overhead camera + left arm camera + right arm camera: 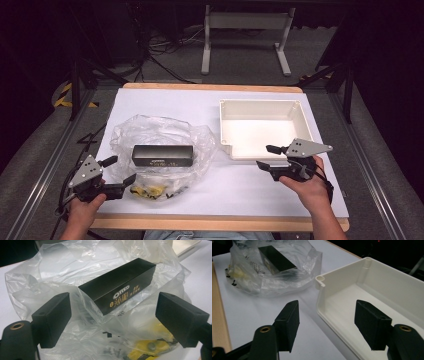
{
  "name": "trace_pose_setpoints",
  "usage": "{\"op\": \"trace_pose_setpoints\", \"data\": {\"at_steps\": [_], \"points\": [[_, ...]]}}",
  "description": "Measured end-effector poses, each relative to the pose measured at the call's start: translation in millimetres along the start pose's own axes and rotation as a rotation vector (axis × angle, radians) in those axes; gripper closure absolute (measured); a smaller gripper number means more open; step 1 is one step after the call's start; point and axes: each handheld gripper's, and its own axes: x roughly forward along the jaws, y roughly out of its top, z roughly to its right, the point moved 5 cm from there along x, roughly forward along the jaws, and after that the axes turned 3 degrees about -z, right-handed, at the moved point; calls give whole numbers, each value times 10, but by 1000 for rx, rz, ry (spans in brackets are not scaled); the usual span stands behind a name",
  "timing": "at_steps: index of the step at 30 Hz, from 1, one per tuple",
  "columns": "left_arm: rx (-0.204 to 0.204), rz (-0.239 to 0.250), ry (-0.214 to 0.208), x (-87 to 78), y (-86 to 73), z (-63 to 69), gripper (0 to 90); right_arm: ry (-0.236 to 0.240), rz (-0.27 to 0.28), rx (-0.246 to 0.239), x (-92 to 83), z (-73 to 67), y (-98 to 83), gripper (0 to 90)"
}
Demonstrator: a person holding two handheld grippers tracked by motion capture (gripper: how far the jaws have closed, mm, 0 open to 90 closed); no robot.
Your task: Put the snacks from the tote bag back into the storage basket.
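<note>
A long black Oreo box (163,155) (117,288) (276,259) lies on top of a crumpled clear plastic bag (160,135) (75,270) (262,280) on the white table cover. Yellow-and-black items (152,190) (147,347) show through the bag's near side. My left gripper (119,172) (117,320) stands open at the bag's near left edge, its jaws on either side of the plastic, short of the box. My right gripper (267,157) (329,325) is open and empty at the near left corner of an empty white bin (305,122) (372,285).
The white sheet (200,100) covers a wooden tabletop whose bare front edge (210,223) runs along the bottom. Behind the table are white table legs (206,45), cables and dark stands on the floor.
</note>
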Motion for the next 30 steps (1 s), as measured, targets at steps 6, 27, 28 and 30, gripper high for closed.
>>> {"op": "trace_pose_setpoints", "data": {"at_steps": [6,27,28,30], "points": [[-1,1,2,-2,1,-5,142,15,-2,11,-20,6,71,411],[4,-3,8,0,3,2,142,113,-1,-51,153,-68,538,358],[3,-3,8,-1,4,3,142,118,-1,-55,169,-75,567,357],[2,-1,8,-4,8,3,142,131,-2,-65,206,-90,624,360]]}}
